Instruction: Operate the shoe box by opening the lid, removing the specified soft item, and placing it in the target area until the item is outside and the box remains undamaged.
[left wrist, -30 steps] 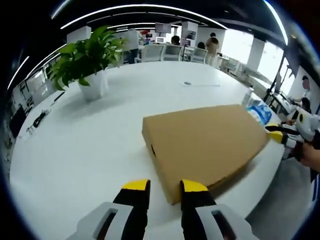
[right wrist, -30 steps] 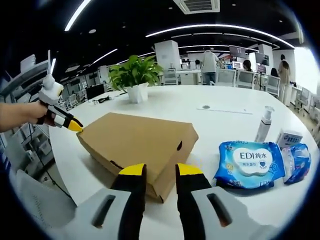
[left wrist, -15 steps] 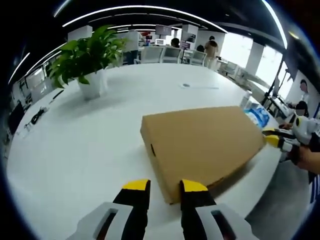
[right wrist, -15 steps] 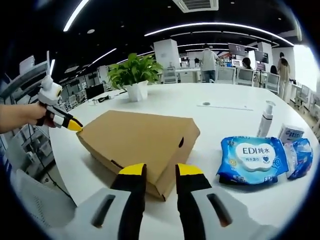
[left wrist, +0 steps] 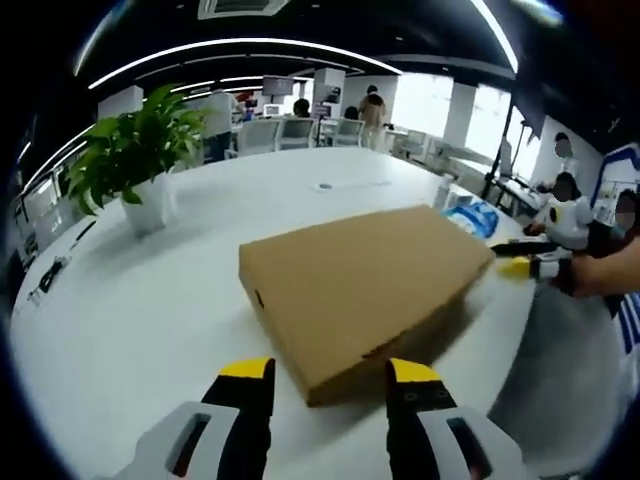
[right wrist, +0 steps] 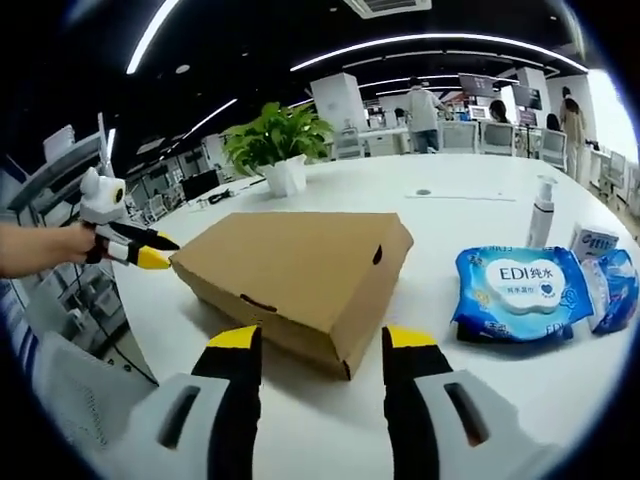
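A closed brown cardboard shoe box (left wrist: 360,285) lies flat on the white table (left wrist: 140,310), its lid down. My left gripper (left wrist: 330,372) is open, and the box's near corner sits between its yellow-tipped fingers. In the right gripper view the same box (right wrist: 300,265) shows a small side hole. My right gripper (right wrist: 322,340) is open around another corner of it. The left gripper (right wrist: 140,250), held by a hand, hovers beside the box's left corner. The right gripper (left wrist: 525,265) hovers off the box's far right edge. The soft item inside is hidden.
A blue wet-wipes pack (right wrist: 515,290), a smaller blue packet (right wrist: 610,285) and a pump bottle (right wrist: 545,210) sit right of the box. A potted plant (left wrist: 130,160) stands at the back left. Office chairs and people are beyond the table. The table edge runs close behind each gripper.
Both grippers' jaws have spread wider apart. Both views have shifted slightly with the hands, and the box has not moved on the table.
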Demonstrator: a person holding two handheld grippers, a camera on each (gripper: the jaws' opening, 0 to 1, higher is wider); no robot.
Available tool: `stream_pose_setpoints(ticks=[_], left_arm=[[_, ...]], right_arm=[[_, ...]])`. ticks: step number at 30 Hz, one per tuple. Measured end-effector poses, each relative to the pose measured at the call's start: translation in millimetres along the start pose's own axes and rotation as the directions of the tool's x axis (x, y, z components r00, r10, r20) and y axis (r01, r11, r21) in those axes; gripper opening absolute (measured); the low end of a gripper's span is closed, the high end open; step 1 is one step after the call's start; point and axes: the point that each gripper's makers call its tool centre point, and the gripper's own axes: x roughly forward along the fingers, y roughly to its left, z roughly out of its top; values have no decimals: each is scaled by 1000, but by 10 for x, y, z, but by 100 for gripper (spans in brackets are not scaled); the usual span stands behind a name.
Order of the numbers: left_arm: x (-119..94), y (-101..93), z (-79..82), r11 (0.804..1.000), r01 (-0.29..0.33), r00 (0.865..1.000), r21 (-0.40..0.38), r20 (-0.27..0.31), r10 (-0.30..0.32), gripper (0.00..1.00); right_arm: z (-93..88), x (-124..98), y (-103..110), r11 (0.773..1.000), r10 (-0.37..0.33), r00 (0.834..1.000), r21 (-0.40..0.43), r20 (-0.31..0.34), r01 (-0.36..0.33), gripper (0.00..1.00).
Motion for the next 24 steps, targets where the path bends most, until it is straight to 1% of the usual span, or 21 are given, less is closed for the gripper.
stream_pose_setpoints(ticks=[5, 8, 9, 11, 13, 15, 18, 20, 24], left_arm=[[49, -20, -36, 1000, 12, 1000, -4, 12, -12, 48], [104, -72, -29, 999, 28, 999, 18, 16, -28, 48], [116, -75, -34, 999, 28, 1000, 24, 12, -28, 48], [148, -44, -76, 999, 30, 1000, 25, 8, -30, 48], [186, -29, -89, 999, 30, 1000, 25, 7, -30, 48], [185, -25, -72, 999, 21, 1000, 25, 7, -21, 47], [185, -11, -62, 1000, 4, 1000, 18, 12, -5, 43], [197, -5, -59, 1000, -4, 1000, 7, 13, 3, 43], [241, 15, -36, 1000, -12, 1000, 13, 12, 12, 41]], right_arm=[[-90, 143, 74, 999, -4, 1000, -47, -24, 3, 50], [-85, 217, 87, 997, -19, 999, -79, -37, 16, 52], [-96, 235, 43, 996, -26, 999, -84, -38, 23, 52], [-90, 280, 54, 996, -30, 999, -83, -33, 27, 51], [-81, 300, 51, 996, -30, 999, -84, -33, 27, 50], [-82, 292, 9, 995, -44, 998, -86, -33, 41, 47], [-77, 290, -3, 996, -48, 998, -80, -32, 45, 46], [-70, 287, -11, 995, -50, 998, -84, -30, 47, 46], [-47, 292, -61, 994, -62, 998, -86, -28, 60, 45]])
